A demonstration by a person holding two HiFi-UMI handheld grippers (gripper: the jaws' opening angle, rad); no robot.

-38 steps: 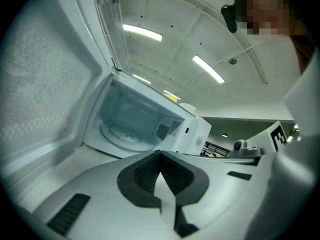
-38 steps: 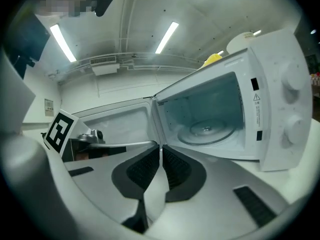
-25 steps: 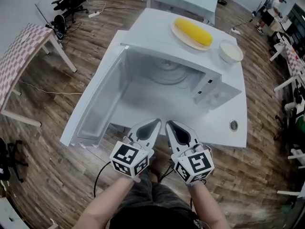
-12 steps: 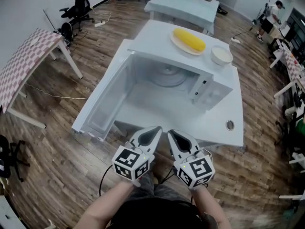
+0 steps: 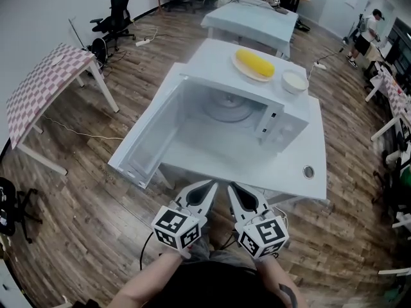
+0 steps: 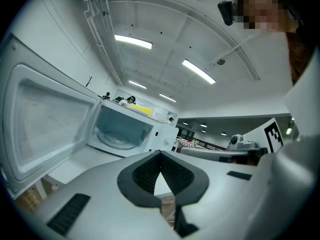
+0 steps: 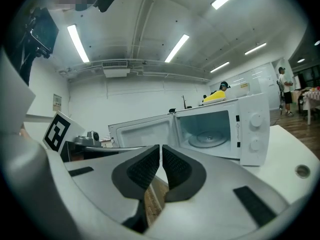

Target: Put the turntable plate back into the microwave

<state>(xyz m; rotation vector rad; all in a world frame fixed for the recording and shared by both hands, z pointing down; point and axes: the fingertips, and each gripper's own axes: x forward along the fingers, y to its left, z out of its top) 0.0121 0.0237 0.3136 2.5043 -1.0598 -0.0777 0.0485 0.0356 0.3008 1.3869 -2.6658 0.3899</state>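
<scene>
Turntable plate (image 5: 226,108) lay inside the open microwave (image 5: 282,130) on a white bench (image 5: 302,162), only the right gripper view clearly showed its dials (image 7: 255,120), left hand-held gripper (image 5: 207,188) and right hand-held gripper (image 5: 234,190) pressed together, empty, before the microwave, wood floor (image 5: 96,172) around

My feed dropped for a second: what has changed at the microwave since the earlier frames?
The left tool and right tool have drawn back from the microwave toward the person, side by side; the head view has backed off too. Nothing was gripped or released. Unchanged: both tools shut and empty, door open, turntable plate inside.
</scene>
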